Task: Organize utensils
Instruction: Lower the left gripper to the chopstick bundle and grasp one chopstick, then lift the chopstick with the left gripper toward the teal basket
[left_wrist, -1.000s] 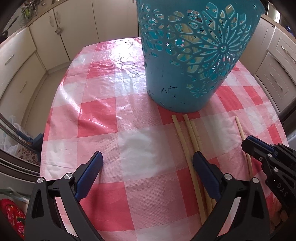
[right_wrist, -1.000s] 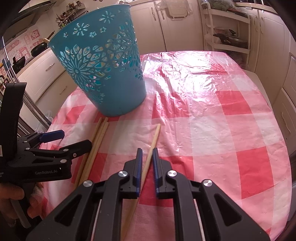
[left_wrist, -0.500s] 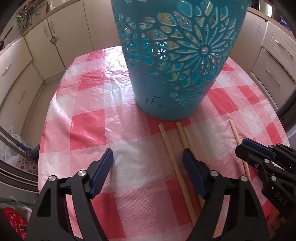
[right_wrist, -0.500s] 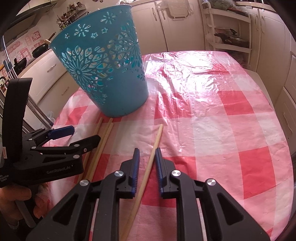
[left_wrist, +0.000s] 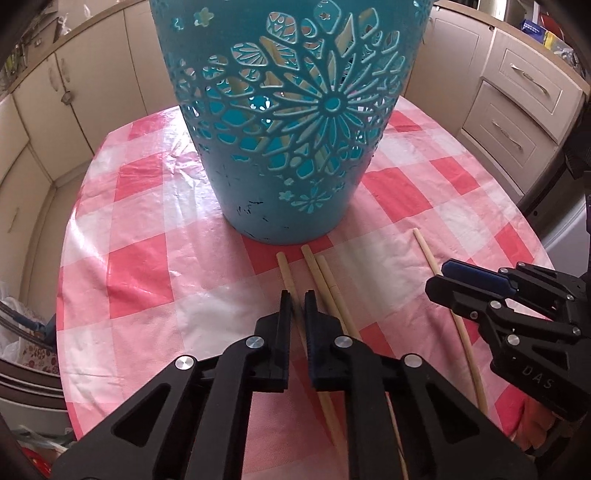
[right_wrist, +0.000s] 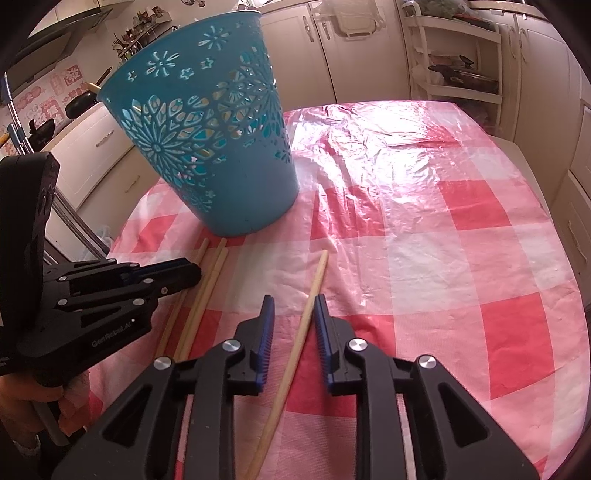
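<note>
Cream kitchen cupboards ring a pink checked table. At lower middle, the left gripper is pinched narrow around 1 chopstick. Right gripper sits half open around another chopstick. Squeeze firmly, lift level, then tip each into the blue basket at the top.

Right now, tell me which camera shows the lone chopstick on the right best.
The right wrist view: the lone chopstick runs almost full length between the open right gripper. The left wrist view shows it off at the edge, its middle hidden behind the right gripper.
</note>
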